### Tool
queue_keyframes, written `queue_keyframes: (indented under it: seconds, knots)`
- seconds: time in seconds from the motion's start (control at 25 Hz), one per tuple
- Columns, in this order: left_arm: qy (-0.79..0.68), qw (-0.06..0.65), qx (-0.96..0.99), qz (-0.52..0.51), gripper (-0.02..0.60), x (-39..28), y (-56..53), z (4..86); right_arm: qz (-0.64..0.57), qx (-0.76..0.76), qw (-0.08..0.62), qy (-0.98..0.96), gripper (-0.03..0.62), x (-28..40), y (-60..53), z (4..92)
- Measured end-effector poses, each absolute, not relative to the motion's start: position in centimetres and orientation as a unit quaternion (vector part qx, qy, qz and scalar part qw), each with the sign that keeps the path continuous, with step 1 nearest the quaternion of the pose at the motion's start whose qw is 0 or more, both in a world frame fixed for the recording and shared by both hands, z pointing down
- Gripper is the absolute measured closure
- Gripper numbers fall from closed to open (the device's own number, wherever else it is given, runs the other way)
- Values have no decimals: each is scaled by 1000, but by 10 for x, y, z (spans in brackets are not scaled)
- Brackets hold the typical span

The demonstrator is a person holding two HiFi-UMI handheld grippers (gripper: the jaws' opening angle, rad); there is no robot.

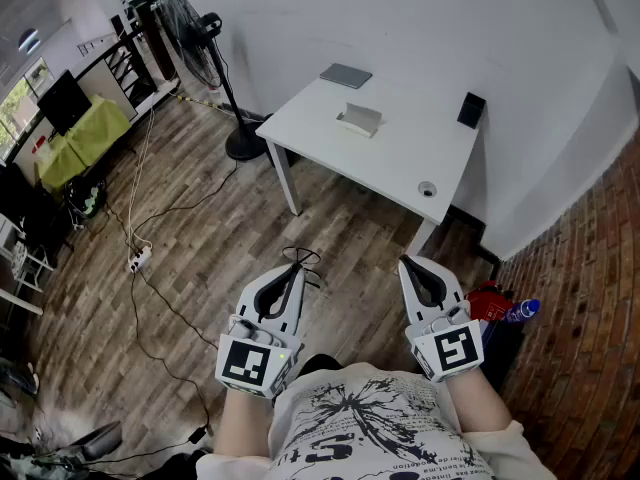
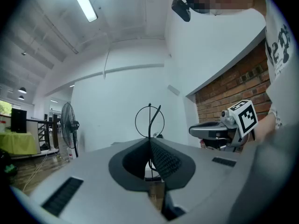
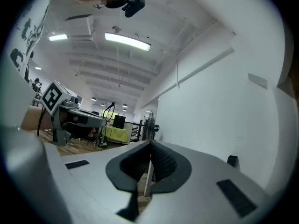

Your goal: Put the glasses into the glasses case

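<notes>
A pair of thin black wire glasses sticks out of the tip of my left gripper, which is shut on them. In the left gripper view one round lens rim stands up above the closed jaws of the left gripper. My right gripper is held level beside it, shut with nothing in it; its pads meet in the right gripper view. Far ahead, a white open case lies on the white table. Both grippers hang over the wooden floor, well short of the table.
On the table are also a flat grey item, a black block and a small round object. A standing fan is at the table's left. Cables and a power strip cross the floor. A brick wall rises at the right.
</notes>
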State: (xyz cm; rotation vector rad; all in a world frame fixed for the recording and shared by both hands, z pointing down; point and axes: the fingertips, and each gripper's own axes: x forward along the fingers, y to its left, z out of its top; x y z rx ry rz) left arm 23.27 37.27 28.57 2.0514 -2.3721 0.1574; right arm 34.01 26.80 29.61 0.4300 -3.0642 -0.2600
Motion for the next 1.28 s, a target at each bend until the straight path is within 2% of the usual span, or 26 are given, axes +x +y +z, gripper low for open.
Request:
queue_keyframes:
  seconds: [0.72,0.96,1.28]
  knots:
    - [-758,26,649,48,568,217,362,303,-43,155,33,-986,582,330,247,319]
    - [-759,36,648,53,568,171,347,314,-40,150,46,-987,580,283,233,329]
    - [-729,33,682,51,568,60,291,324,-40,191,59,-979,580,180,188,343]
